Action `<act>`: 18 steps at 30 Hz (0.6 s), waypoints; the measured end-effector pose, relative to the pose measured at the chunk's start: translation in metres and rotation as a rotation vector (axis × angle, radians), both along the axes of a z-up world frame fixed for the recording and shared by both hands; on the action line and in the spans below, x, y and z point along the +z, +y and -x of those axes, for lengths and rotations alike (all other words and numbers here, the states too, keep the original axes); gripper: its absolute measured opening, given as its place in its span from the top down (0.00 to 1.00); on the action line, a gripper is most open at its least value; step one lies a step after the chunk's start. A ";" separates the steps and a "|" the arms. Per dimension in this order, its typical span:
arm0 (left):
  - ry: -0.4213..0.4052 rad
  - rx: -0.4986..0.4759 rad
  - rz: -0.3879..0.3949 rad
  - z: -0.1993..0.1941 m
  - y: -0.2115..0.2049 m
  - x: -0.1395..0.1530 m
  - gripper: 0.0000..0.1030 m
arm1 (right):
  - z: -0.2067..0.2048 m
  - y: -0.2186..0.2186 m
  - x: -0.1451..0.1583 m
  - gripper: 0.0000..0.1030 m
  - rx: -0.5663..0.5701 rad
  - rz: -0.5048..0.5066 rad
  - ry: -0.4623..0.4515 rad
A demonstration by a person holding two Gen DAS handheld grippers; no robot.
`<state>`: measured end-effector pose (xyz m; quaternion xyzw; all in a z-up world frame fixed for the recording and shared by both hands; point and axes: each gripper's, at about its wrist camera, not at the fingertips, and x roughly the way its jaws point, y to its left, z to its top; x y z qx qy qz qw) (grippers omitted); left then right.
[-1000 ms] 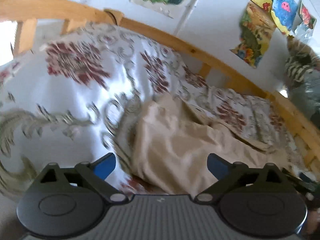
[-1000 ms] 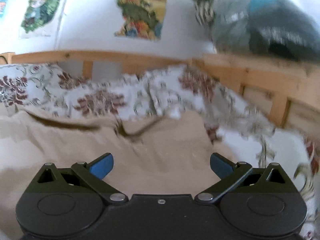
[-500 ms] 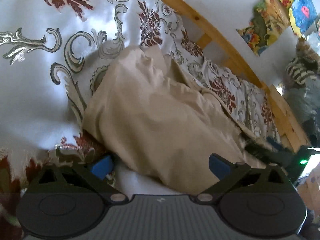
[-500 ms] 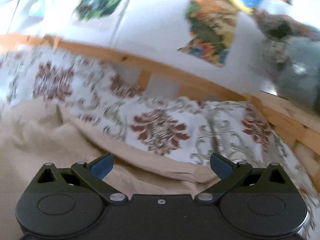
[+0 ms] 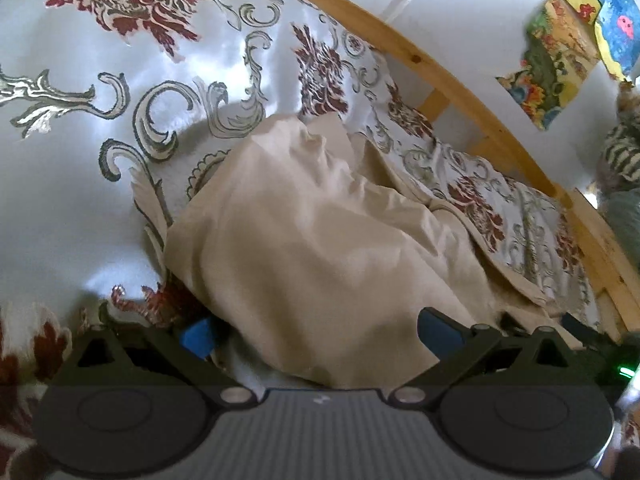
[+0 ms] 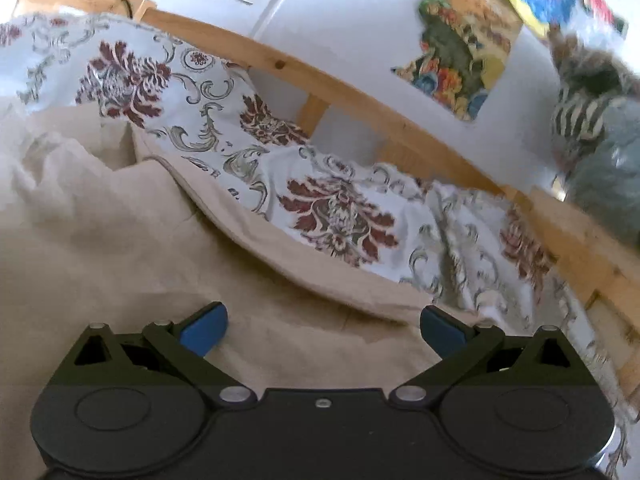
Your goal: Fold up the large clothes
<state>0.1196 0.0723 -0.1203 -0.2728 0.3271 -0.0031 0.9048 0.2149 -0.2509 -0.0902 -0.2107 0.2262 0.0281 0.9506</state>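
Observation:
A large beige cloth lies crumpled on a bed with a white floral cover. In the left wrist view my left gripper is open, its blue fingertips spread around the near edge of the cloth; the left tip is partly tucked under a fold. In the right wrist view the beige cloth fills the lower left, one edge folded along the floral cover. My right gripper is open and empty just above the cloth.
A wooden bed rail runs along the far side against a white wall with coloured pictures. A striped and grey plush toy sits on the rail at the right. The rail also shows in the left wrist view.
Both grippers have dropped lower and closer to the beige cloth. The left one now reaches its near edge. The right view has swung left along the bed rail. Both stay open.

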 end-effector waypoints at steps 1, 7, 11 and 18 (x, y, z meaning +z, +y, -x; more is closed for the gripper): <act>-0.003 0.009 0.004 0.000 0.000 0.000 0.01 | 0.007 -0.005 0.005 0.01 -0.013 -0.006 -0.009; -0.006 0.108 0.020 0.000 -0.002 0.003 0.12 | 0.025 -0.018 0.001 0.01 -0.051 -0.025 0.020; -0.017 0.051 0.028 -0.005 -0.006 0.010 0.54 | 0.030 -0.021 -0.018 0.01 -0.079 -0.075 0.001; -0.219 -0.138 -0.177 -0.013 -0.046 0.075 0.95 | 0.024 -0.031 -0.016 0.01 -0.085 -0.136 0.038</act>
